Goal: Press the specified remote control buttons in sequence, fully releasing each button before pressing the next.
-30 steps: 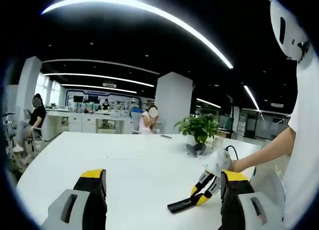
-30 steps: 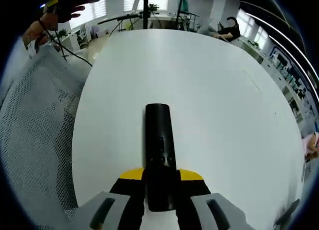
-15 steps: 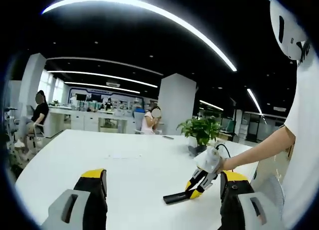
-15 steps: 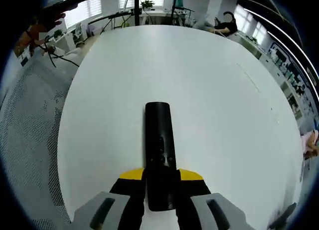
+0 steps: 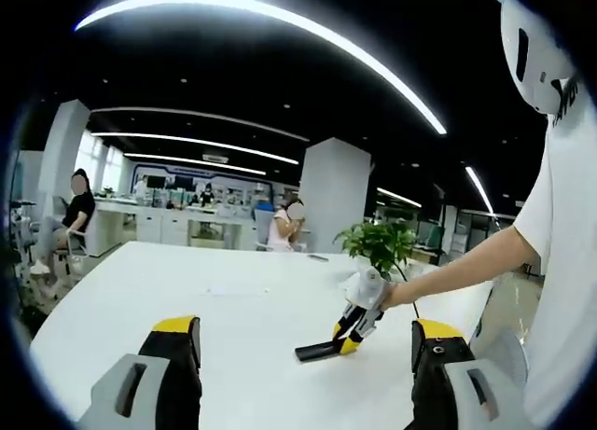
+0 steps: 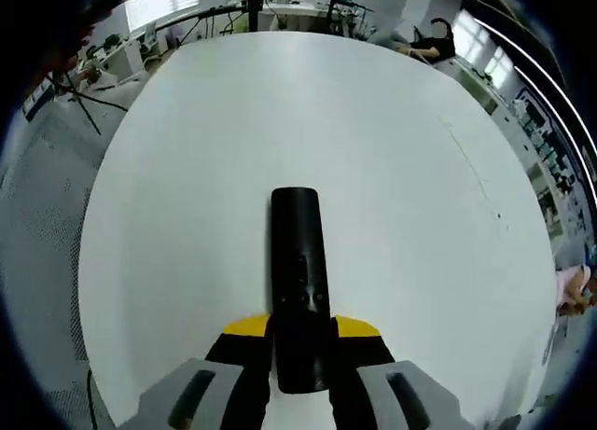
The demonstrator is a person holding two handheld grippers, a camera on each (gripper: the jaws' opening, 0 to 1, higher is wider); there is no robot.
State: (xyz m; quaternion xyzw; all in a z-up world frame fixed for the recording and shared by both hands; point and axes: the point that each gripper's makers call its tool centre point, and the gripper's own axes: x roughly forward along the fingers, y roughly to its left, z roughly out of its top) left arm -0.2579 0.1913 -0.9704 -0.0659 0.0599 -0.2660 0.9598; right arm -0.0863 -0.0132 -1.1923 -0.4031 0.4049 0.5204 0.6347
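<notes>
Fingers of the right gripper [image 6: 300,341] clamp a black remote [image 6: 298,271], its markings unreadable; left gripper [image 5: 303,355] fingers spread wide.

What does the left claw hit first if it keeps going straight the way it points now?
Probably nothing soon. The left claw is open and points along the bare white table. The remote held in the right claw lies right of that line, though depth is hard to judge.
</notes>
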